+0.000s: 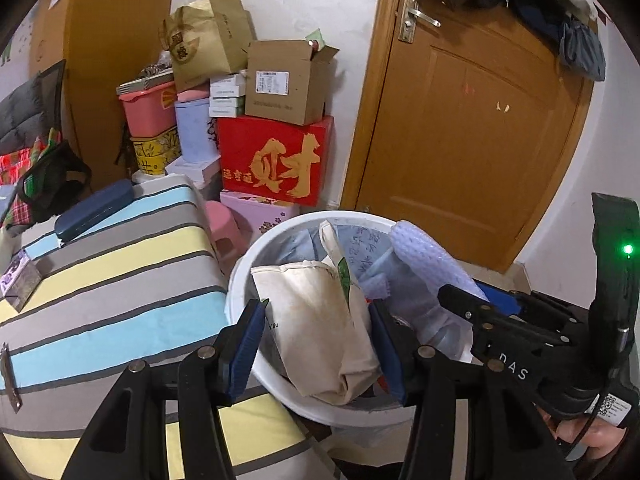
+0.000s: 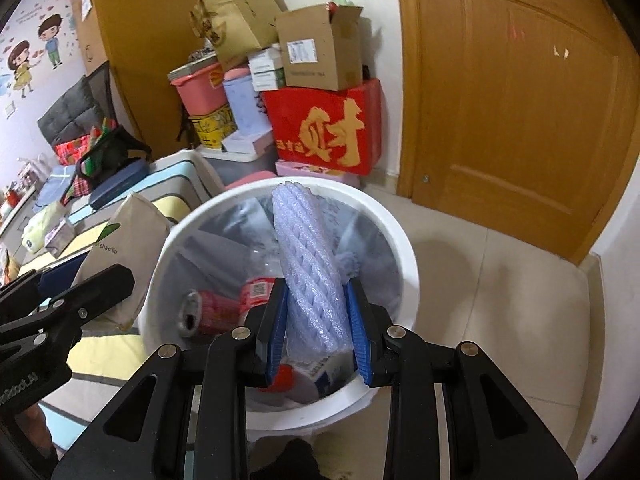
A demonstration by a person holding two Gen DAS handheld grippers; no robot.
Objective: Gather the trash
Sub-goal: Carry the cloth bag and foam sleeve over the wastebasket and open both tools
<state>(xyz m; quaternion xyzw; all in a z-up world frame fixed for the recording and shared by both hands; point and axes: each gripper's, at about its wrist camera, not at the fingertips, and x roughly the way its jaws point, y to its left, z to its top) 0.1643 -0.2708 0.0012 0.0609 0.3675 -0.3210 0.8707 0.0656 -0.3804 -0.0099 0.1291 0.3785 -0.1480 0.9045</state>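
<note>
A white trash bin [image 1: 240,276] [image 2: 404,248] stands on the floor beside the bed. My left gripper [image 1: 316,344] is shut on a beige paper bag [image 1: 316,320] and holds it over the bin's near rim; the bag also shows in the right wrist view [image 2: 128,240]. My right gripper [image 2: 318,332] is shut on a roll of pale purple foam wrap [image 2: 308,260] that stands upright over the bin; the roll also shows in the left wrist view [image 1: 424,256]. A red can [image 2: 204,310] and other trash lie inside the bin.
A striped bedspread [image 1: 108,280] lies to the left with a dark blue case [image 1: 94,208] on it. Stacked boxes, among them a red one [image 1: 276,160], stand against the wall behind the bin. A wooden door [image 1: 472,128] is at the right, above a tiled floor [image 2: 500,300].
</note>
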